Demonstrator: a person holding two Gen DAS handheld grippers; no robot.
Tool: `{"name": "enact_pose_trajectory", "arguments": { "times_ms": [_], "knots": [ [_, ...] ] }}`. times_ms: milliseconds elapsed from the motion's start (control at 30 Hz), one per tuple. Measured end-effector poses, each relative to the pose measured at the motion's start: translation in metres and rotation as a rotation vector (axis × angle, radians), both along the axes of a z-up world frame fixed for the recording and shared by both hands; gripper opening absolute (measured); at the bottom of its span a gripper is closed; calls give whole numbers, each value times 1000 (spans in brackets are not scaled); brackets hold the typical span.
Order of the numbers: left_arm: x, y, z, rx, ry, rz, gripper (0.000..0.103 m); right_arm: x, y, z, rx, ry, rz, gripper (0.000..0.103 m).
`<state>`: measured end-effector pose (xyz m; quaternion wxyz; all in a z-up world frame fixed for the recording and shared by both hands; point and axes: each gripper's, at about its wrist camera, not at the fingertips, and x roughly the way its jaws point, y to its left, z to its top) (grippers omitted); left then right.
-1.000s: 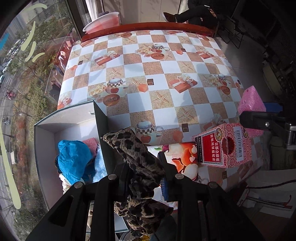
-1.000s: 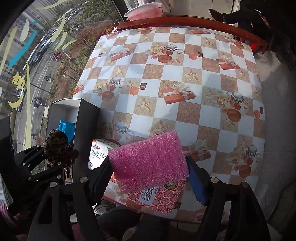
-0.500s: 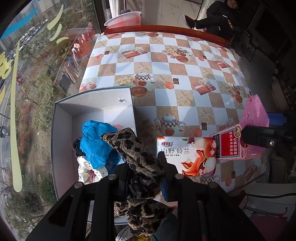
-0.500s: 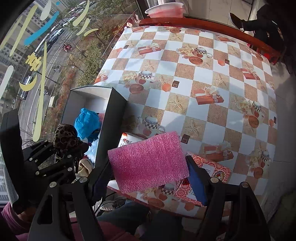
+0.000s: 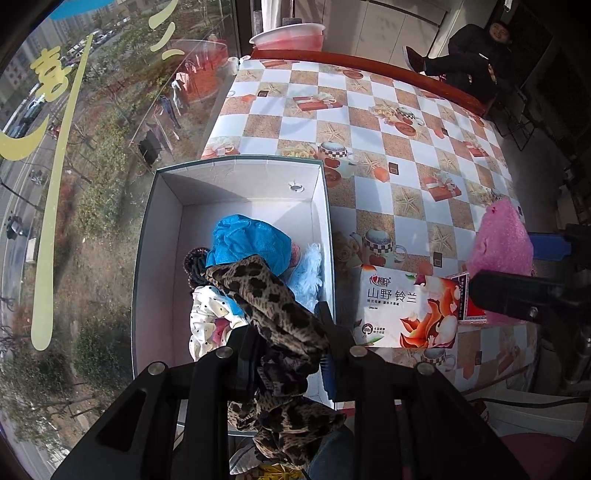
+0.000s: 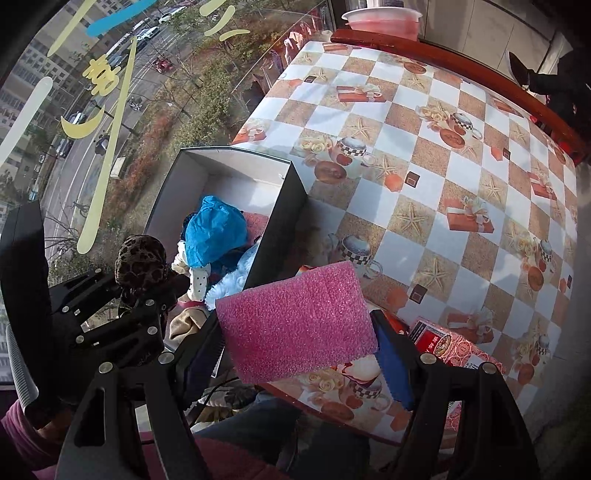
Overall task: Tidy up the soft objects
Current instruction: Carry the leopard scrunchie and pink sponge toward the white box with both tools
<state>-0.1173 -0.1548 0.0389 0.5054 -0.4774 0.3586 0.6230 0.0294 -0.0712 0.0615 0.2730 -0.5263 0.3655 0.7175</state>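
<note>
My left gripper is shut on a leopard-print cloth and holds it above the near end of an open white box. The box holds a blue cloth, a dotted white cloth and light blue fluff. My right gripper is shut on a pink foam sponge above the table's near edge, right of the box. The left gripper with its cloth shows at the left of the right wrist view.
A white tissue pack and a red patterned carton lie near the table's front edge. The checkered tablecloth stretches behind them. A pink basin stands at the far end. A window is on the left.
My left gripper has moved left with the leopard cloth, from over the table to over the box. My right gripper has followed to the left with the sponge.
</note>
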Motion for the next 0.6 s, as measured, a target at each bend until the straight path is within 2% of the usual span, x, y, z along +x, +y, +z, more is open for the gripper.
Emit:
{"name": "enact_pose_trajectory", "arguments": {
  "times_ms": [600],
  "knots": [
    [-29, -14, -2, 3, 0, 89, 28, -47, -12, -1, 3, 0, 113, 77]
  ]
}}
